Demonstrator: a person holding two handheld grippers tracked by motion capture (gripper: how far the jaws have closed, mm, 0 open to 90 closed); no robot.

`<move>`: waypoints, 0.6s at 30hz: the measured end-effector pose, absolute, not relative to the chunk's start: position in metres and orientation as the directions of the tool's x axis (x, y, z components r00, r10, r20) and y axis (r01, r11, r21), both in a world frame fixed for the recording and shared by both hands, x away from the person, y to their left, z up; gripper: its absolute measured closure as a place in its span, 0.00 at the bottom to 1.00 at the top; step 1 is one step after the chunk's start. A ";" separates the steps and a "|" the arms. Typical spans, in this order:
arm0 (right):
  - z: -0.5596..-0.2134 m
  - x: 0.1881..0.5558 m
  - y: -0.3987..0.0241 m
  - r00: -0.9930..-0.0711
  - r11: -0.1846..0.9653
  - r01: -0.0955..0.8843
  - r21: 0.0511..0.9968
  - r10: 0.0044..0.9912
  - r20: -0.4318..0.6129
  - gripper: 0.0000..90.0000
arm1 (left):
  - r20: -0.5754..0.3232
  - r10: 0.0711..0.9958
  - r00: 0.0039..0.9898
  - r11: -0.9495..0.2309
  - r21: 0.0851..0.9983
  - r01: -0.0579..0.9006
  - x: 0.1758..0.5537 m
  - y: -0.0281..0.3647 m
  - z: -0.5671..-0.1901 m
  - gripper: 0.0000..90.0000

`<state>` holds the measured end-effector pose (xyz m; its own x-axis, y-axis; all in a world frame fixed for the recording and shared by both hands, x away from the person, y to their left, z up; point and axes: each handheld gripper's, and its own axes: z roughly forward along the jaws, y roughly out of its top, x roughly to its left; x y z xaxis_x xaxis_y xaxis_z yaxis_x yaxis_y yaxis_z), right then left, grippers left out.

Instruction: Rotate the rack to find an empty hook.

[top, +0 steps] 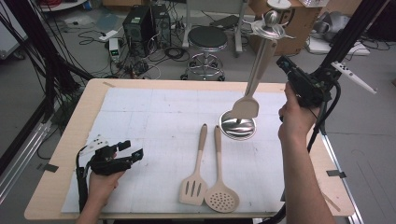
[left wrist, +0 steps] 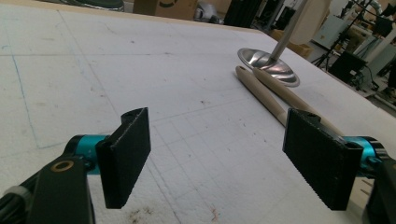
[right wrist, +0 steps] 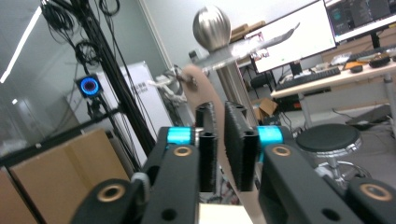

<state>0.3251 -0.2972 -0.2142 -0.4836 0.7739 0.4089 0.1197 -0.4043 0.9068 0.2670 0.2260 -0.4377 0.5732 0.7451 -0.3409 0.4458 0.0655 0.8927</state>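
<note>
Right gripper view is crowded at its lower centre by the right gripper (right wrist: 219, 140), whose ribbed black jaws are pressed onto the beige handle of a turner (right wrist: 208, 100); the handle's lower length is lost behind the jaws, and the blade is cut off at the bottom edge. Behind it a polished steel ball tops the utensil stand (right wrist: 212, 23), its post partly hidden. In the high view the turner (top: 254, 77) is seen hanging upright from the stand's hooked ring at upper right, its flat blade covering part of the mirror-like round base (top: 238, 127). At lower centre a slotted turner (top: 194, 186) and a round perforated skimmer (top: 222, 198) lie side by side, close together, on the white gridded mat (top: 149, 116). The left gripper (top: 133, 151), at lower left, is seen with jaws spread wide and nothing between them; in the left gripper view its foam-textured pads (left wrist: 126, 154) frame bare mat, and the two utensil heads are hidden behind the right-hand pad.
</note>
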 end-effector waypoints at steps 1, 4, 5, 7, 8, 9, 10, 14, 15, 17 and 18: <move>-0.214 0.325 -0.297 -0.484 -0.404 0.120 0.907 0.774 0.409 0.94 | -0.341 0.745 0.573 0.066 0.893 0.446 0.267 0.226 -0.438 0.27; -0.210 0.328 -0.297 -0.493 -0.424 0.103 0.900 0.764 0.416 0.99 | -0.345 0.745 0.571 0.071 0.892 0.447 0.266 0.228 -0.437 0.27; -0.209 0.329 -0.297 -0.495 -0.426 0.101 0.899 0.763 0.417 0.99 | -0.347 0.745 0.569 0.075 0.892 0.446 0.266 0.228 -0.437 0.27; -0.206 0.332 -0.296 -0.488 -0.417 0.097 0.904 0.772 0.408 0.99 | -0.346 0.746 0.569 0.074 0.892 0.446 0.266 0.228 -0.437 0.27; -0.204 0.335 -0.295 -0.480 -0.413 0.087 0.906 0.780 0.402 0.99 | -0.345 0.744 0.572 0.071 0.892 0.446 0.266 0.227 -0.437 0.27; -0.203 0.337 -0.295 -0.475 -0.412 0.087 0.907 0.783 0.401 0.99 | -0.344 0.745 0.572 0.070 0.892 0.446 0.266 0.227 -0.437 0.27; -0.202 0.338 -0.294 -0.469 -0.411 0.088 0.907 0.786 0.402 0.99 | -0.346 0.744 0.572 0.071 0.892 0.447 0.266 0.226 -0.437 0.27; -0.200 0.344 -0.295 -0.448 -0.412 0.078 0.908 0.799 0.402 0.99 | -0.345 0.744 0.572 0.069 0.892 0.447 0.267 0.227 -0.438 0.27; -0.200 0.345 -0.295 -0.445 -0.415 0.085 0.906 0.798 0.407 0.99 | -0.344 0.745 0.571 0.070 0.892 0.447 0.267 0.227 -0.437 0.27; -0.201 0.347 -0.294 -0.442 -0.414 0.082 0.907 0.800 0.405 0.99 | -0.347 0.744 0.571 0.073 0.892 0.446 0.266 0.227 -0.437 0.27; -0.201 0.348 -0.293 -0.442 -0.415 0.084 0.906 0.799 0.407 0.99 | -0.347 0.744 0.571 0.073 0.892 0.446 0.266 0.227 -0.437 0.27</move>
